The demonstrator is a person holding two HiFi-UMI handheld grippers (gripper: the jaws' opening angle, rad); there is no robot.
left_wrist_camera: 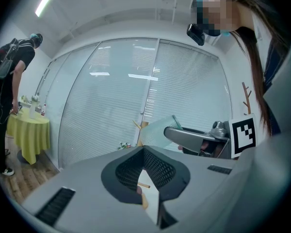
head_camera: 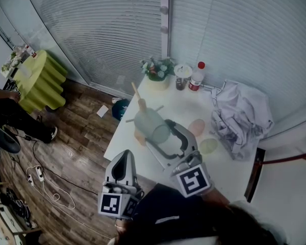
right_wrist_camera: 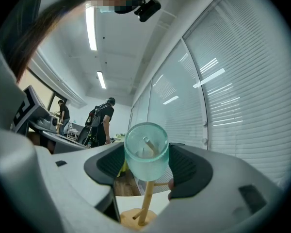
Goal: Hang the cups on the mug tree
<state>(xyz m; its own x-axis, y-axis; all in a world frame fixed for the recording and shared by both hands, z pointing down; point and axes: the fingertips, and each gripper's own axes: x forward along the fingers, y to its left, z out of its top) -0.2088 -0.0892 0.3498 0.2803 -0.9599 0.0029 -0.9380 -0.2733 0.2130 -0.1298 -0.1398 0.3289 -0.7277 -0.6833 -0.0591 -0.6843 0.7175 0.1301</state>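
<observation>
The right claw (head_camera: 163, 134) pinched a pale teal cup (right_wrist_camera: 146, 152) by its sides, mouth turned toward that claw's camera, with one wooden peg showing inside the mouth and the mug tree (head_camera: 141, 105) pole and base directly below it. From the head view the tree stood close to the 9 o'clock edge of the white worktop (head_camera: 181, 106), so the wood floor (head_camera: 81, 131) lay just past it on that side. The left claw (head_camera: 123, 160) hung at about 7 o'clock, near the worktop's near-left corner and apart from the tree. Its tips were pressed together with nothing between them, and only a sliver of worktop showed lower down between the pads. A pink cup (head_camera: 196, 127) and a green cup (head_camera: 208, 146) lay on the worktop at 3 o'clock of the tree, just beside the right claw's body and near a crumpled white cloth (head_camera: 239, 116) along the 3 o'clock edge. A bare strip of worktop ran from the tree toward 12 o'clock. There a potted plant (head_camera: 158, 69), a jar (head_camera: 182, 76) and a red-capped bottle (head_camera: 196, 76) lined the far edge by the blinds
</observation>
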